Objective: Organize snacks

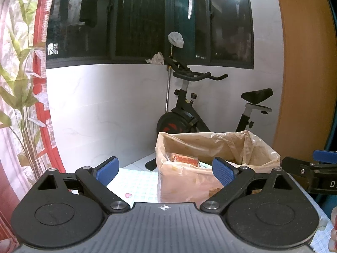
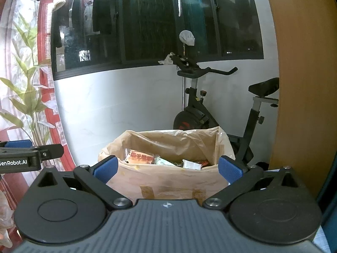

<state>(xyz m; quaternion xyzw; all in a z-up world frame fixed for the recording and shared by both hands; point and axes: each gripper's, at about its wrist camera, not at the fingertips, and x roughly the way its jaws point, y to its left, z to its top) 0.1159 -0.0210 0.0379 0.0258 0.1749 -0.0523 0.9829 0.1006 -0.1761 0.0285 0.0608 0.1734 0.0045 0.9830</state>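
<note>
A cardboard box lined with a thin plastic bag (image 1: 189, 181) (image 2: 168, 181) stands on the table. Inside it lie several snack packets, among them an orange-red one (image 1: 186, 160) (image 2: 140, 158) and a white one (image 2: 190, 164). My left gripper (image 1: 166, 172) is open, low over the table, with the box's left half between and beyond its blue pads; nothing is held. My right gripper (image 2: 167, 169) is open too, facing the box's front wall, empty. Each gripper shows at the edge of the other's view.
The table wears a pale checked cloth (image 1: 139, 185). Behind the box stands a black exercise bike (image 1: 189, 113) (image 2: 200, 113) against a white wall under a dark window. A wooden panel (image 1: 303, 63) rises on the right; a patterned curtain (image 1: 19, 84) hangs on the left.
</note>
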